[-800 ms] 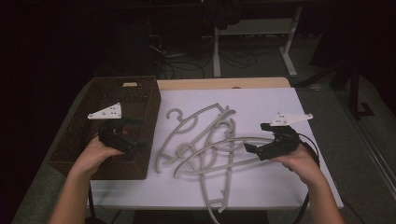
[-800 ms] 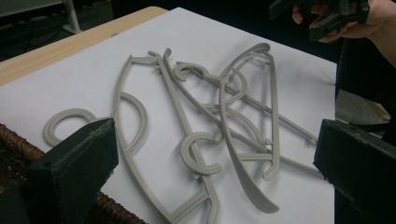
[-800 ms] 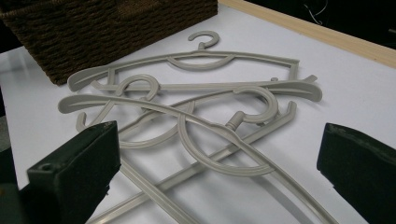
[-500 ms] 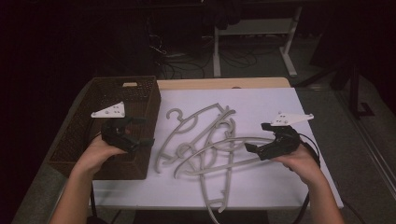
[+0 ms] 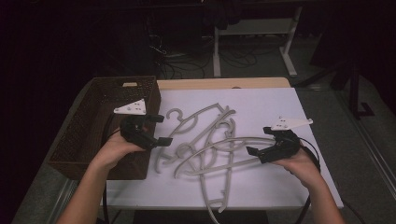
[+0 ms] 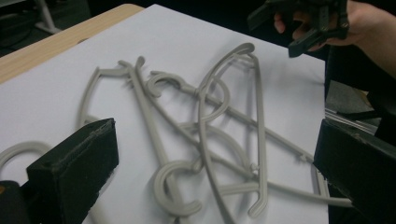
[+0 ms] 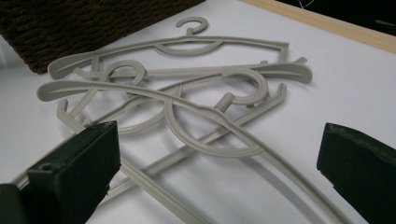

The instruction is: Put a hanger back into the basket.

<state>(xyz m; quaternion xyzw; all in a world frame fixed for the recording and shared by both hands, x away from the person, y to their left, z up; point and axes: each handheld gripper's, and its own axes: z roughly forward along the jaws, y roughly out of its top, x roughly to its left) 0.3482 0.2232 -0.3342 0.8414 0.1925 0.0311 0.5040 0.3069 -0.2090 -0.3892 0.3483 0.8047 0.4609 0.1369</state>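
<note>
Hangers (image 5: 205, 144) lie tangled, long axes crossing diagonally.

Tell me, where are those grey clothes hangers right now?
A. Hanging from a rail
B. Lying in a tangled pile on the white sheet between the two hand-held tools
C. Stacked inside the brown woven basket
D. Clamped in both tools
B: the grey hangers lie crossed over one another on the white sheet, beside the woven basket, with the left tool and right tool open on either side.

Grey hangers (image 5: 208, 144) tangled on white sheet (image 5: 261, 107), wicker basket (image 5: 88, 126) left
</note>
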